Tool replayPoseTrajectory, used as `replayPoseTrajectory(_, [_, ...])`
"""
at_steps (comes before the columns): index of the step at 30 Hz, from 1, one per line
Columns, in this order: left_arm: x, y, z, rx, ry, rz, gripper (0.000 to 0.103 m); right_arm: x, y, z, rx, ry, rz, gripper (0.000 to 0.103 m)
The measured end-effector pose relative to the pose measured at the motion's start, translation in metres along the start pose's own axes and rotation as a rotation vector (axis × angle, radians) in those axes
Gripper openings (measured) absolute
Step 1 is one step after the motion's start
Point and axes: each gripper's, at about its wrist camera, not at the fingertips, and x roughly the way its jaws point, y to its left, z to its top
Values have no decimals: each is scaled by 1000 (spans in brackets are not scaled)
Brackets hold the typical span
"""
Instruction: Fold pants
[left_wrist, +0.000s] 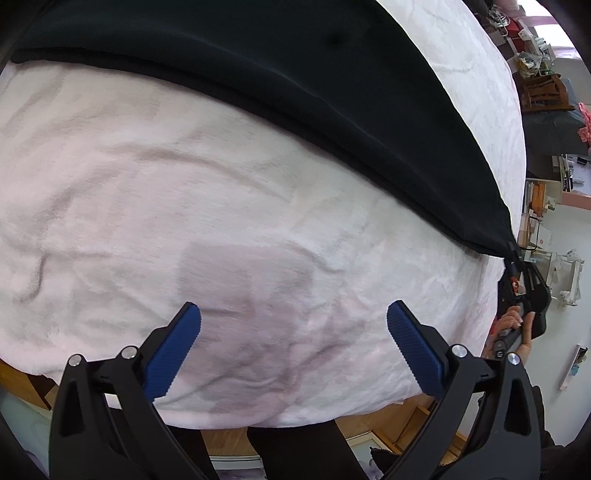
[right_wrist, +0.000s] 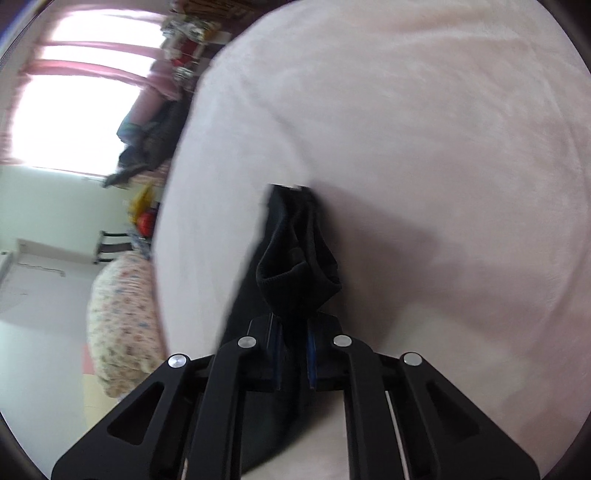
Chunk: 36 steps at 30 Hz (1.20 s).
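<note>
Black pants (left_wrist: 295, 74) lie stretched across the pale pink blanket (left_wrist: 184, 184), from the far left to a corner at the right edge. My left gripper (left_wrist: 293, 325) is open and empty, above bare blanket on the near side of the pants. My right gripper (left_wrist: 515, 266) shows at the right, pinching that pants corner. In the right wrist view my right gripper (right_wrist: 293, 354) is shut on a bunched fold of the black pants (right_wrist: 295, 258), which hang forward over the blanket (right_wrist: 406, 129).
The blanket covers a bed whose near edge (left_wrist: 258, 421) drops to a wooden floor. Cluttered shelves (left_wrist: 535, 66) stand beyond the bed's right side. A floral cushion (right_wrist: 122, 321), dark clothes (right_wrist: 147, 140) and a bright window (right_wrist: 74, 110) are left of the bed.
</note>
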Motion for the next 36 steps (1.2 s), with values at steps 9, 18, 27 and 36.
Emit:
replayPoseTrajectory(9, [-11, 32, 0, -26, -19, -48, 101, 20, 113, -40, -232, 96, 197, 9])
replayPoseTrajectory(18, [-41, 94, 3, -112, -64, -66, 101, 102, 228, -164, -492, 363, 283, 9])
replayPoseTrajectory(27, [-63, 151, 5, -188, -97, -80, 101, 214, 249, -304, -597, 631, 124, 9])
replayPoseTrajectory(36, [-74, 184, 13, -235, -104, -97, 101, 240, 247, -349, -645, 619, 3, 9])
